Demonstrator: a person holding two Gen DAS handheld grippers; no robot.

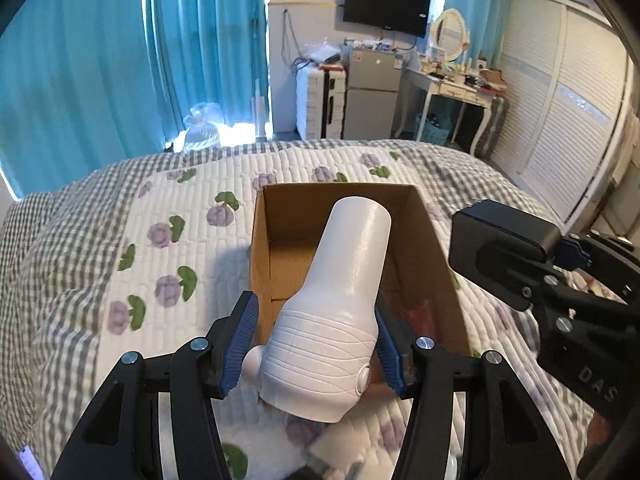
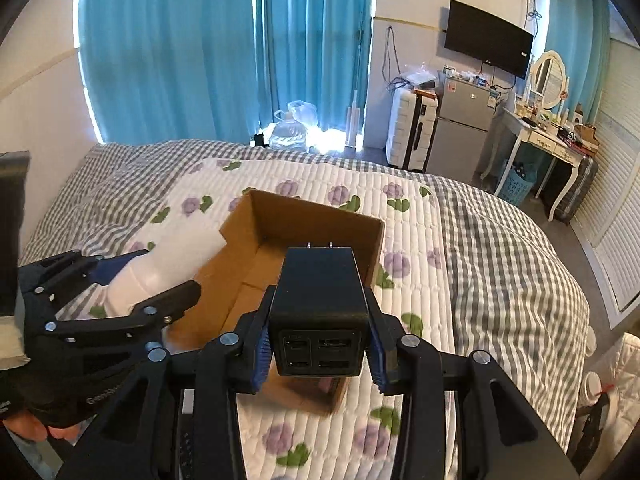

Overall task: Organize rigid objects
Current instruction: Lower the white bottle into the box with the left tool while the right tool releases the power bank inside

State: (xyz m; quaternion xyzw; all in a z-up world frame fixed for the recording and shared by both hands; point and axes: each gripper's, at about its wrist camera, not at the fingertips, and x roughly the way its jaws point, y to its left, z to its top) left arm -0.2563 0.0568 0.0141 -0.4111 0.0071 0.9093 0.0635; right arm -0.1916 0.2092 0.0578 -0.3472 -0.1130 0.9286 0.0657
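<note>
My left gripper (image 1: 316, 344) is shut on a white plastic bottle-shaped object (image 1: 340, 292), held above the near end of an open cardboard box (image 1: 432, 248) on the bed. Its narrow end points away over the box. My right gripper (image 2: 320, 344) is shut on a black USB charger block (image 2: 320, 300), prongs pointing forward, also held over the cardboard box (image 2: 308, 216). In the right wrist view the left gripper (image 2: 120, 292) and the white object (image 2: 168, 260) appear at the left. In the left wrist view the charger (image 1: 500, 240) shows at the right. Something red lies in the box (image 1: 420, 312).
The bed carries a white quilt (image 1: 180, 240) with purple flowers and a grey checked blanket (image 2: 500, 248). Beyond it stand turquoise curtains (image 1: 120, 60), a white suitcase (image 1: 320, 104), a small fridge (image 1: 372, 92), a dressing table (image 1: 452, 88) and a louvred wardrobe (image 1: 560, 100).
</note>
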